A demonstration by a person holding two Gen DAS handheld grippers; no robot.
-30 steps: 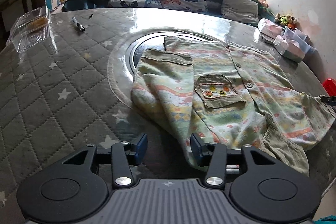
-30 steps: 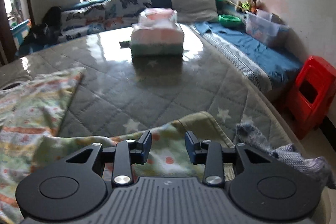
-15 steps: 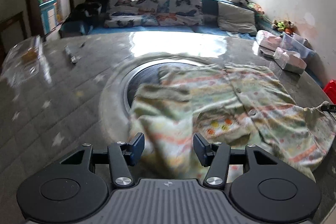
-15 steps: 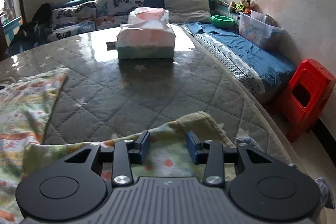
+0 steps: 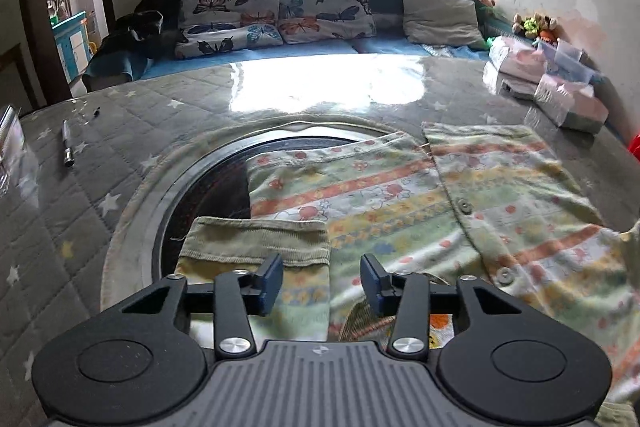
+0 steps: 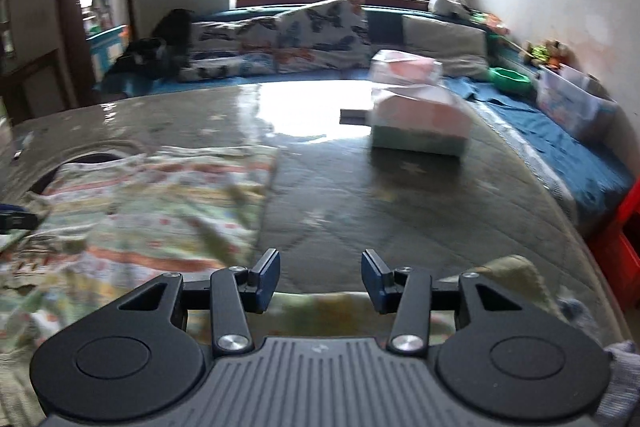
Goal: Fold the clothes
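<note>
A child's striped pastel shirt (image 5: pixel 400 199) lies buttoned and spread on the quilted grey table (image 5: pixel 100 131). Its left sleeve, with an olive cuff (image 5: pixel 256 241), is folded over the body. My left gripper (image 5: pixel 322 283) hangs just over that sleeve behind the cuff. Its jaws are closing with sleeve cloth under the gap, and the pads do not press on it. My right gripper (image 6: pixel 320 283) is over the other sleeve (image 6: pixel 512 267) near the table's right edge. Its jaws are opening with nothing between them. The shirt body (image 6: pixel 160 195) lies to its left.
Tissue packs (image 6: pixel 416 123) stand at the far right of the table (image 5: pixel 568 103). A pen (image 5: pixel 68 147) lies far left. A dark round inset (image 5: pixel 216 179) sits under the shirt. A red stool (image 6: pixel 624 227) stands beyond the right edge, and a grey cloth (image 6: pixel 620 379) hangs there.
The left gripper has moved forward over the folded sleeve to its cuff, and its jaws have narrowed. The right gripper has swung left, its jaws wider and off the sleeve end.
</note>
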